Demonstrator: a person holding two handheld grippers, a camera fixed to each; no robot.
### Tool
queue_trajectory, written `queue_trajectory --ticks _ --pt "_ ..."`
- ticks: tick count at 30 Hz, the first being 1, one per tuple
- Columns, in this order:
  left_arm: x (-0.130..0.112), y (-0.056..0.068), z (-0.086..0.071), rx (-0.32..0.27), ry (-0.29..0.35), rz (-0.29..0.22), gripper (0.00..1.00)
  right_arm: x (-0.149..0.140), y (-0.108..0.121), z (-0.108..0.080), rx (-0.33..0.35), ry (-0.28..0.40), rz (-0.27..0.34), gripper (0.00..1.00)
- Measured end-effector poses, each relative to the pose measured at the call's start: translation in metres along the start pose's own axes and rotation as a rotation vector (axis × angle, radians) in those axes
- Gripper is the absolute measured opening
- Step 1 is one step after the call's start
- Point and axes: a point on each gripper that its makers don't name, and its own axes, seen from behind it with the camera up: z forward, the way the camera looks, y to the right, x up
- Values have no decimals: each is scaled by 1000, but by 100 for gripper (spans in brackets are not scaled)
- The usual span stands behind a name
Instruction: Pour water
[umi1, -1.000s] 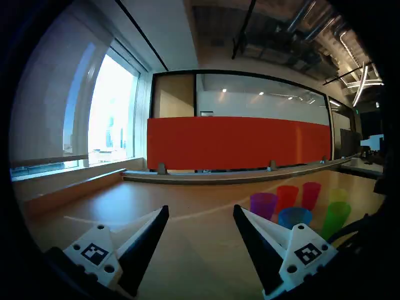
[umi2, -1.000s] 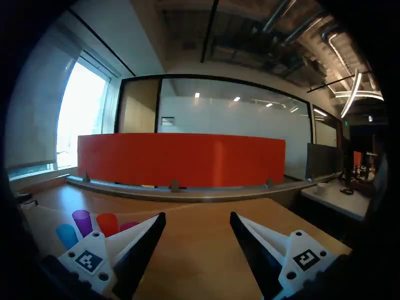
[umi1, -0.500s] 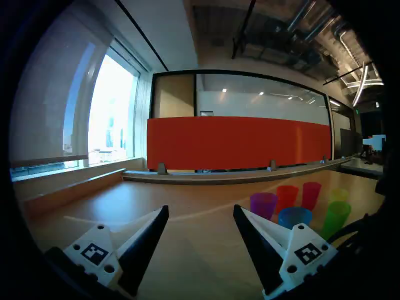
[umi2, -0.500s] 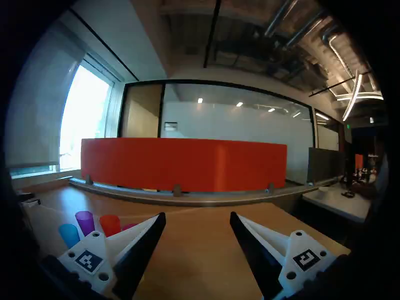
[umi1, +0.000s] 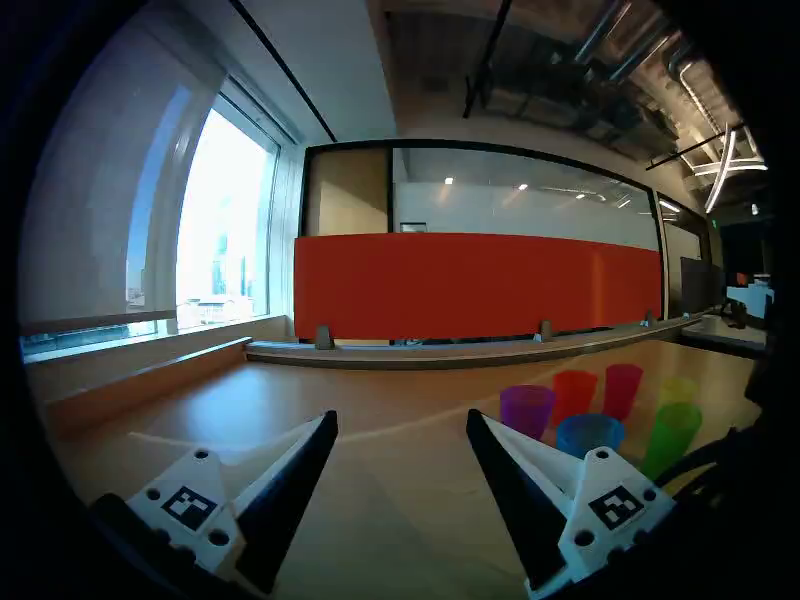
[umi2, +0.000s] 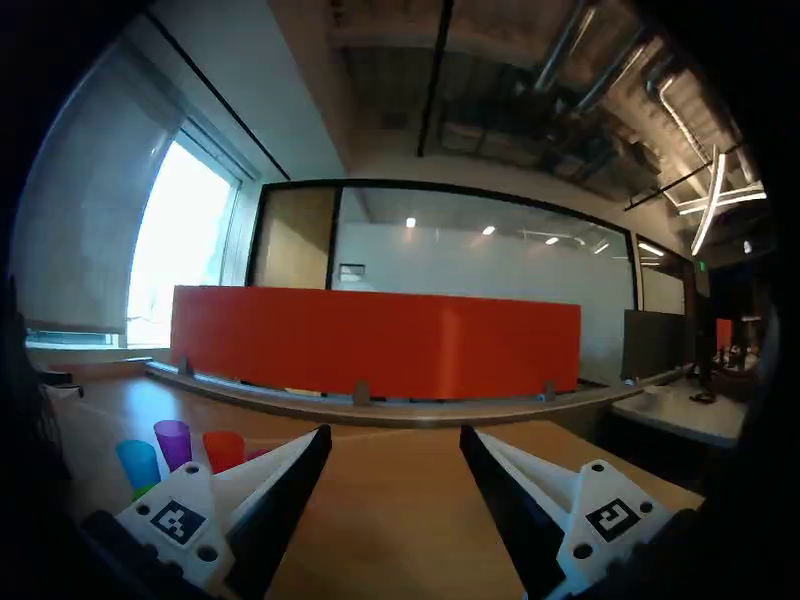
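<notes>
Several coloured plastic cups stand grouped on the wooden table: in the left gripper view a purple cup (umi1: 526, 409), a red cup (umi1: 574, 393), a pink cup (umi1: 622, 388), a blue cup (umi1: 588, 434), a green cup (umi1: 672, 432) and a yellow cup (umi1: 677, 390), to the right of my left gripper (umi1: 400, 430). That gripper is open and holds nothing. In the right gripper view the blue cup (umi2: 137, 463), purple cup (umi2: 173, 443) and red cup (umi2: 223, 450) sit at the lower left, beside my right gripper (umi2: 395, 440), which is open and holds nothing.
An orange divider panel (umi1: 470, 285) runs along the table's far edge (umi1: 450, 352). A bright window (umi1: 225, 230) is on the left. A glass-walled room lies behind the divider. Another desk (umi2: 690, 415) stands at the right.
The right gripper has tilted upward a little, so the divider and cups sit lower in its view. The left gripper has held still.
</notes>
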Motion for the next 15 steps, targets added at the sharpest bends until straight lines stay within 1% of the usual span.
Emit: queue_trajectory --ticks 3,6,15 --pt "0 0 0 0 0 0 96 -4 -5 0 14 4 3 100" --pt "0 0 0 0 0 0 96 -9 -5 0 16 3 10 100" --pt "0 0 0 0 0 0 96 -27 6 0 -14 11 30 100"
